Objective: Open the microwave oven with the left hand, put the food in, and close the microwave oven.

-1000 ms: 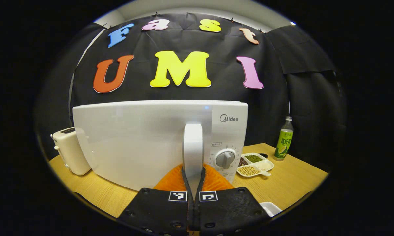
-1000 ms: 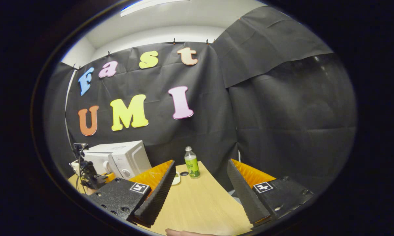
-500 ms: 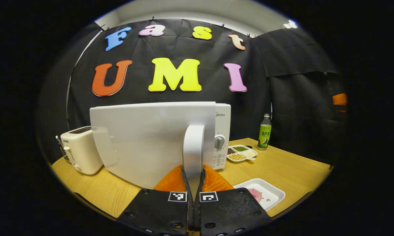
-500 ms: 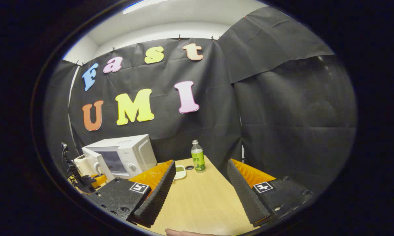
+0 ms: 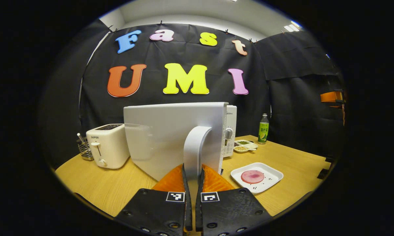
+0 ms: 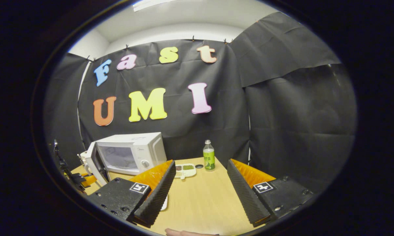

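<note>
My left gripper (image 5: 193,172) is shut on the upright white handle (image 5: 195,144) of the microwave door (image 5: 170,137), which stands swung wide open towards me. The microwave body (image 5: 231,129) shows behind the door's right edge. A round pink piece of food (image 5: 252,176) lies on a white tray (image 5: 272,178) on the table, right of my left gripper. In the right gripper view the microwave (image 6: 138,150) shows its open cavity, with the door (image 6: 92,162) out to the left. My right gripper (image 6: 200,170) hangs open over the table with nothing between its fingers.
A cream toaster (image 5: 106,146) and a wire utensil rack (image 5: 83,149) stand left of the microwave. A divided dish of beans (image 5: 245,146) and a green bottle (image 5: 263,128) sit at the back right. The wooden table (image 6: 200,200) has free room in front of the right gripper.
The left gripper has pulled the handle back and swung the door from slightly ajar to wide open. The food tray has come into the left gripper view. The right gripper stays open.
</note>
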A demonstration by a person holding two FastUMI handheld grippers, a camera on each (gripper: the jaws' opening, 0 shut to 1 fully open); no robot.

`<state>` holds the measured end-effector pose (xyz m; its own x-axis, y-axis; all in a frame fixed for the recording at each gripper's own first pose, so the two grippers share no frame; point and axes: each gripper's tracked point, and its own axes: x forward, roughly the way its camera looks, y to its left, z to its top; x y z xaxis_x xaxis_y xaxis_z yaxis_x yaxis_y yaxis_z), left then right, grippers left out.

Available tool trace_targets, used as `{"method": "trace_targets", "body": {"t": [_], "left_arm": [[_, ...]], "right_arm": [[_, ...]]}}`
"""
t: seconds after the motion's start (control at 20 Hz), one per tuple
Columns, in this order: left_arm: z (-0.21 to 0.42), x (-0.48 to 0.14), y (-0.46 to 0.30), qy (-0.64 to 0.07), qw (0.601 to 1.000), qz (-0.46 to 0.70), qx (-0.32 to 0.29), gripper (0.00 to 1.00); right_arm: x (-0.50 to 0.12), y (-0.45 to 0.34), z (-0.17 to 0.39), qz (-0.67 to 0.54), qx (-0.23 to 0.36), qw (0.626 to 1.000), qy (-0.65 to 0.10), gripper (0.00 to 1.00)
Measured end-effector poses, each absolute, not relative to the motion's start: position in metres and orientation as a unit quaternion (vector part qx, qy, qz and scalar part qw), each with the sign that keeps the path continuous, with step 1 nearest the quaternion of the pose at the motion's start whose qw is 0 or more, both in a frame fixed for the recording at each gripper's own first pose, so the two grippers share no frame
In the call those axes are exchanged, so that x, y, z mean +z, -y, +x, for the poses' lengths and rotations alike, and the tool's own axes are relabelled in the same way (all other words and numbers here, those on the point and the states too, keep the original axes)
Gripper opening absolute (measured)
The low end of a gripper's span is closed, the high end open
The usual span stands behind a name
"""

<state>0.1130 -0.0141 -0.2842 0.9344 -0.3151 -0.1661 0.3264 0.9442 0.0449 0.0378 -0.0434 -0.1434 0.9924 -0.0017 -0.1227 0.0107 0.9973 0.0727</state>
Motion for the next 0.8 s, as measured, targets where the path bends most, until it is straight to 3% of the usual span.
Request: {"method": "trace_targets", "body": {"t": [0.05, 0.1, 0.15, 0.2, 0.25, 0.35, 0.45, 0.5, 0.7, 0.75, 0.8], "left_arm": [[0.107, -0.283, -0.001, -0.081, 0.984, 0.039, -0.153, 0.08], [0.097, -0.283, -0.021, -0.086, 0.987, 0.048, -0.131, 0.08], [0.089, -0.278, -0.041, -0.085, 0.989, 0.056, -0.11, 0.17], [0.076, -0.274, -0.058, -0.088, 0.99, 0.054, -0.093, 0.23], [0.064, -0.269, -0.075, -0.093, 0.992, 0.054, -0.072, 0.4], [0.042, -0.256, -0.105, -0.093, 0.994, 0.059, -0.026, 0.73], [0.027, -0.249, -0.115, -0.102, 0.993, 0.052, -0.001, 0.84], [0.02, -0.243, -0.117, -0.103, 0.993, 0.051, 0.007, 0.95], [0.0, -0.203, -0.108, -0.077, 0.995, 0.061, 0.019, 0.95], [-0.003, -0.195, -0.1, -0.075, 0.996, 0.051, 0.015, 0.95], [-0.005, -0.189, -0.09, -0.072, 0.997, 0.041, 0.009, 0.95]], "right_arm": [[-0.144, 0.037, 0.036, 0.037, 0.001, 0.997, -0.064, 1.0], [-0.147, 0.031, 0.033, 0.036, 0.007, 0.997, -0.068, 0.92], [-0.148, 0.025, 0.031, 0.035, 0.012, 0.997, -0.071, 1.0], [-0.148, 0.019, 0.029, 0.031, 0.019, 0.997, -0.073, 1.0], [-0.148, 0.016, 0.028, 0.027, 0.022, 0.997, -0.074, 0.92], [-0.15, 0.008, 0.031, 0.01, 0.028, 0.997, -0.075, 0.92], [-0.153, -0.001, 0.037, -0.008, 0.035, 0.996, -0.08, 0.92], [-0.155, -0.005, 0.041, -0.012, 0.037, 0.996, -0.084, 0.92], [-0.154, -0.006, 0.068, -0.048, 0.033, 0.994, -0.091, 0.92], [-0.154, -0.005, 0.076, -0.057, 0.03, 0.993, -0.094, 1.0], [-0.157, -0.006, 0.084, -0.066, 0.032, 0.992, -0.101, 1.0]]}}
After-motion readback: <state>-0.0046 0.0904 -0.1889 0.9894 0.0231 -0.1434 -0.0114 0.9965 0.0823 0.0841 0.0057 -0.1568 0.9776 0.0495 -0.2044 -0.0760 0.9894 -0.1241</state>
